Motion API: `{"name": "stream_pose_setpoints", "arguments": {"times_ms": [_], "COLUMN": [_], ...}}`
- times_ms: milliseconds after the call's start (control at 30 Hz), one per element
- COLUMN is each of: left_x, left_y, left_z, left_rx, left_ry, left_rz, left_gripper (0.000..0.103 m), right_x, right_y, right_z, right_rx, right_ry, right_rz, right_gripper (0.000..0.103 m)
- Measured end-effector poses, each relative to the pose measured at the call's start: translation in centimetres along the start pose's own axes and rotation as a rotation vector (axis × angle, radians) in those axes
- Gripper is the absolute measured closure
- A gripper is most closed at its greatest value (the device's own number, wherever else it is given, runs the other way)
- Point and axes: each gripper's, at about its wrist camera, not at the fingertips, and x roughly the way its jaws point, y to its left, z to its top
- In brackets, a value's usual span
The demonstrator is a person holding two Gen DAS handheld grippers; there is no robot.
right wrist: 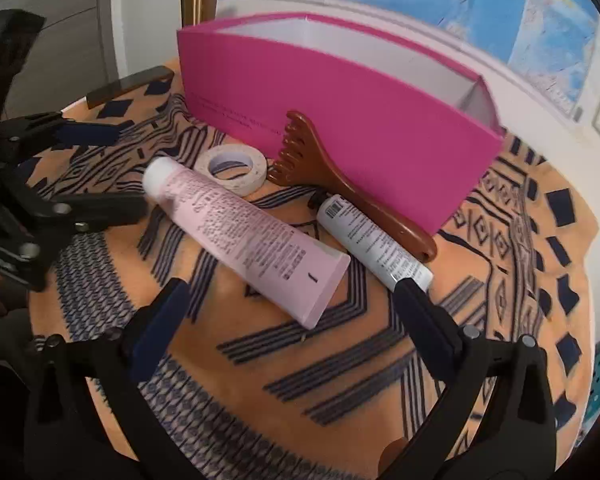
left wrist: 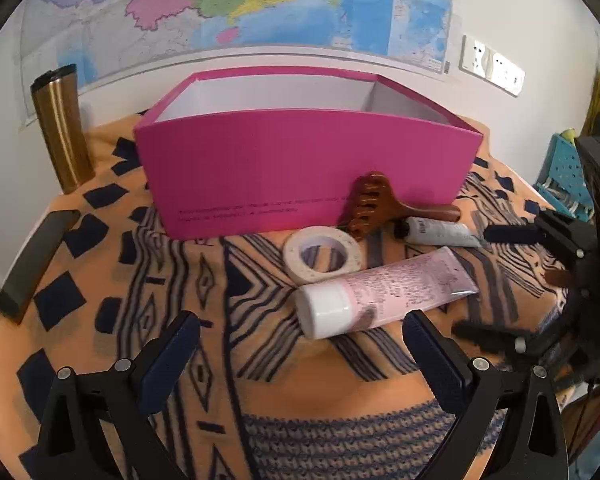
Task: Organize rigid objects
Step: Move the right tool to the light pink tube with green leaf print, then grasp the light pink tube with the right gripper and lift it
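Note:
A pink tube (left wrist: 392,288) (right wrist: 240,232) lies on the patterned cloth in front of an open magenta box (left wrist: 300,168) (right wrist: 340,120). Beside it are a tape roll (left wrist: 322,254) (right wrist: 236,166), a small white tube (left wrist: 440,232) (right wrist: 368,236) and a brown wooden comb (left wrist: 376,204) (right wrist: 312,160) leaning on the box. My left gripper (left wrist: 300,328) (right wrist: 100,172) is open, with the pink tube's white cap just ahead of its fingertips. My right gripper (right wrist: 292,292) (left wrist: 496,284) is open around the tube's flat end, pads apart from it; its right finger overlaps the white tube's tail.
A gold tumbler (left wrist: 60,128) (right wrist: 198,0) stands at the table's far left, and a flat black bar (left wrist: 36,260) (right wrist: 128,84) lies near the left edge. A map covers the wall behind. A blue pegboard rack (left wrist: 560,176) stands off the table's right side.

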Motion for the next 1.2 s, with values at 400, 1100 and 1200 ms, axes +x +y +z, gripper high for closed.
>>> {"name": "stream_pose_setpoints", "arguments": {"times_ms": [400,1100,1200], "left_x": [0.4,2.1,2.6], "left_y": [0.6,1.4,1.2], "left_z": [-0.5,1.1,1.4], "left_rx": [-0.006,-0.177,-0.194], "left_ry": [0.03,0.076,0.082], "left_rz": [-0.005,-0.215,-0.239], "left_gripper": [0.0,0.0,0.0], "right_x": [3.6,1.9,1.4], "right_y": [0.3,0.9,0.7], "right_z": [2.9,2.8,2.4], "right_rx": [-0.248,-0.277,-0.261], "right_ry": [0.055,0.022,0.007], "right_rz": [0.101,0.143,0.147], "right_gripper": [0.004,0.07,0.077]}}
